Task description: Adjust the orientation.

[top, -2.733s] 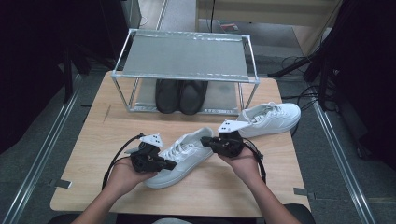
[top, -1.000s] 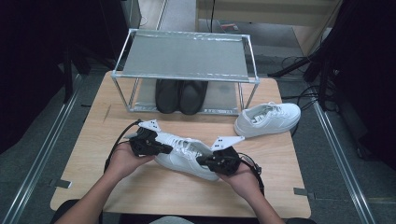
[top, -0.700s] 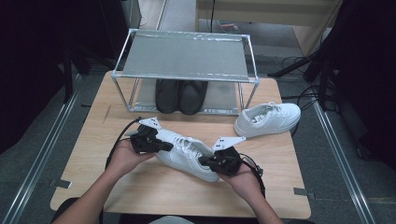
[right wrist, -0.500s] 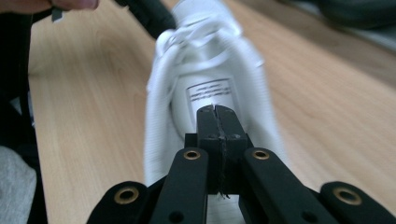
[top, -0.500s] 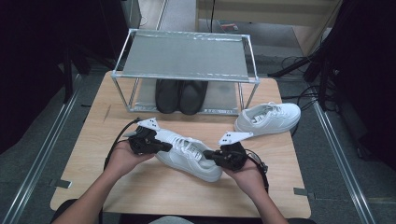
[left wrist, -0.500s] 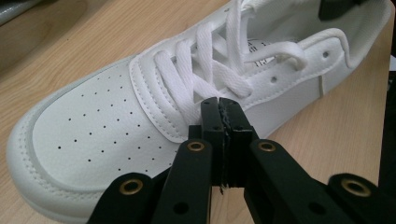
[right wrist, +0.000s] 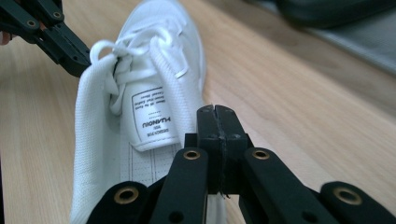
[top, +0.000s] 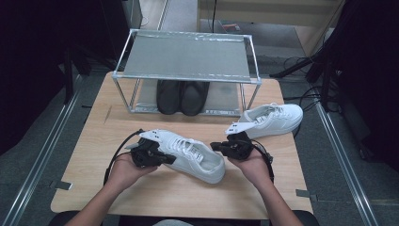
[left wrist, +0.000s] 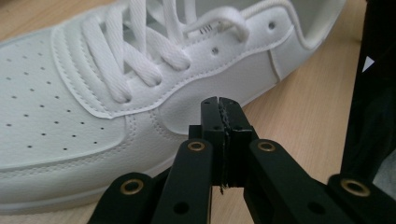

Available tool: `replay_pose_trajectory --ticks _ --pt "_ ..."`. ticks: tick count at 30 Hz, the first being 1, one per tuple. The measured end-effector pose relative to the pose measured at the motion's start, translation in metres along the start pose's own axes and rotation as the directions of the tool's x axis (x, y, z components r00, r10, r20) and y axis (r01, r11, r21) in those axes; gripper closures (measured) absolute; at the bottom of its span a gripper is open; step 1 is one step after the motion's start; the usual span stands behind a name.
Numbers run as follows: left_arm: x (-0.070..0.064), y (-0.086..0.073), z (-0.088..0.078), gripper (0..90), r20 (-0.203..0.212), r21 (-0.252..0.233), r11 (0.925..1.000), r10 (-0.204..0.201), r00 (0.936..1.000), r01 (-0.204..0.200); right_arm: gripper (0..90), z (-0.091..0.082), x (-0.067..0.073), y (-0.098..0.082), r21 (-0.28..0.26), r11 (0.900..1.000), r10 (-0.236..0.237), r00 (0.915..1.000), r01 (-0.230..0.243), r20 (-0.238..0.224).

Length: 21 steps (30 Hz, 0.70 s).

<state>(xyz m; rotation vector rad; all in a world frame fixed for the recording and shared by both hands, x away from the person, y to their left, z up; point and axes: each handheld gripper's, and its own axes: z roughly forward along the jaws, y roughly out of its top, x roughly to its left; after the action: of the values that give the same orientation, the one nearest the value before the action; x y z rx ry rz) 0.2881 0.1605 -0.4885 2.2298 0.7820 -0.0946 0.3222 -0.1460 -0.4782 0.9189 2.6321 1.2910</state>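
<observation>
My left tongs [top: 162, 159] are closed, jaws pressed flat together with nothing between them, their tip right at the side of the white sneaker [top: 190, 153] near its laces; I cannot tell whether they touch it. My right tongs [top: 217, 146] are closed and empty too, pointing at the sneaker's heel opening from just behind it. In the right gripper view I look along my shut jaws into the shoe, where a printed label sits on the underside of the tongue.

The sneaker lies in the middle of the wooden table [top: 94, 141], between my two hands, toe toward my left hand [top: 124, 169]. Its upper is smooth white leather-like material with stitched panels, small punched holes over the toe and flat woven laces; the lining is a fine white mesh.

At the far edge of the table stands a metal shoe rack [top: 188, 56] with a thin frame and a flat grey top shelf. On its lower shelf sits a pair of black shoes [top: 182, 96], side by side and touching. A second white sneaker [top: 275, 118] rests on the table to the right of the rack, just beyond my right hand [top: 256, 165].
</observation>
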Motion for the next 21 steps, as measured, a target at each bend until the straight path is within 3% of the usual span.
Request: replay_pose_trajectory --ticks 3,4,5,10,15,21 --pt "0.004 -0.004 0.01 90.0 -0.021 0.025 0.9997 -0.008 0.9998 0.009 90.0 0.006 0.003 0.003 0.024 1.0 -0.018 0.9998 0.018 -0.003" --pt "0.007 -0.005 0.011 90.0 0.0 0.014 0.9997 -0.02 0.9998 0.02 90.0 0.008 0.004 0.003 0.029 0.999 -0.02 0.9997 0.02 -0.017" --pt "0.01 -0.006 0.01 90.0 0.013 0.012 0.9993 -0.037 0.9992 0.037 90.0 0.01 0.006 0.003 0.034 0.999 -0.028 0.9995 0.028 -0.015" --pt "0.014 -0.009 0.005 90.0 -0.004 0.006 0.9982 -0.06 0.9982 0.06 90.0 0.012 0.013 0.003 0.046 0.998 -0.05 0.9981 0.051 -0.036" --pt "0.018 -0.011 -0.001 90.0 -0.031 0.011 0.9976 -0.068 0.9972 0.069 90.0 0.016 0.023 0.002 0.046 0.997 -0.062 0.9955 0.065 -0.072" --pt "0.025 -0.012 -0.003 90.0 -0.023 0.012 0.9975 -0.069 0.9974 0.069 90.0 0.021 0.035 0.002 0.045 0.996 -0.077 0.994 0.081 -0.077"
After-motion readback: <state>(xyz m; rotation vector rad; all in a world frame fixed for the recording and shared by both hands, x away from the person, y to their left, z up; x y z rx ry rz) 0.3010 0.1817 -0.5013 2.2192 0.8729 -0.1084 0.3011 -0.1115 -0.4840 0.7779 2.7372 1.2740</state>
